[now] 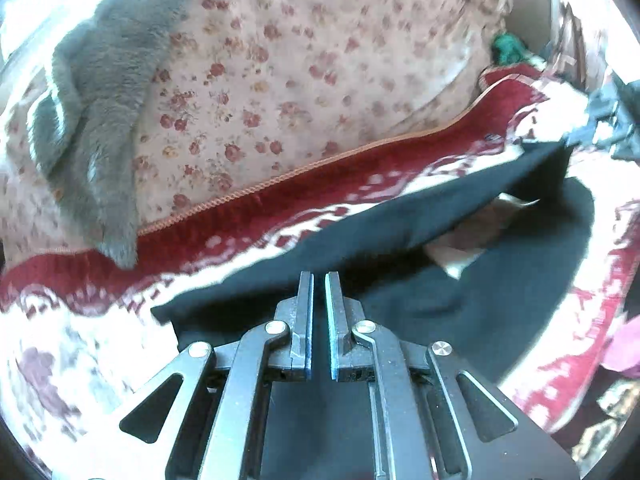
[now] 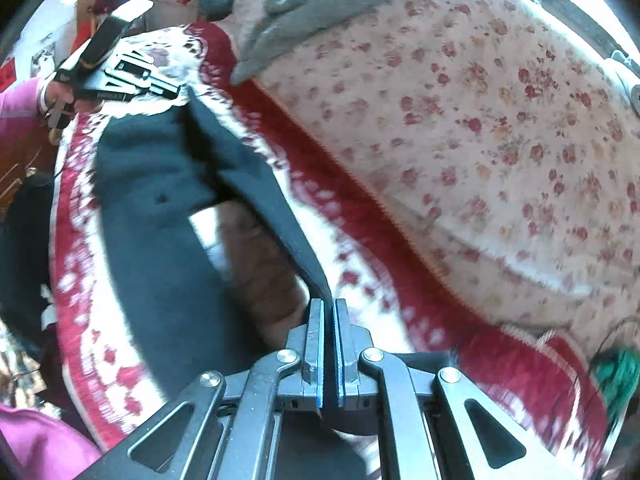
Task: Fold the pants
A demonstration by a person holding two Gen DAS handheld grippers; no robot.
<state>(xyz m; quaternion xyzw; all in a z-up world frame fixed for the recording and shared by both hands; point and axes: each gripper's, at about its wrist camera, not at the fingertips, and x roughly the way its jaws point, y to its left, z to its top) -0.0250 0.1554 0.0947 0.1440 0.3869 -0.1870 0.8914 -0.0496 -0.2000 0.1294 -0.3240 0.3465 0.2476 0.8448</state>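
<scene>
Lifting black pants [image 1: 400, 216] off the red patterned blanket [image 1: 248, 216], left gripper [image 1: 319, 280] and right gripper [image 2: 329, 308] each clamping one edge, apparently stretching it taut for folding.

Beyond the dark pants [image 1: 400, 220], a strip of red-and-white patterned bedcover [image 1: 248, 224] lies bare and gives passing room. Further on, the bulky floral quilt [image 1: 304, 80] rises as a wall along that strip, with a grey plush blanket [image 1: 100, 120] draped over its edge. The lifted pants edge spans the space between the two grippers.
</scene>
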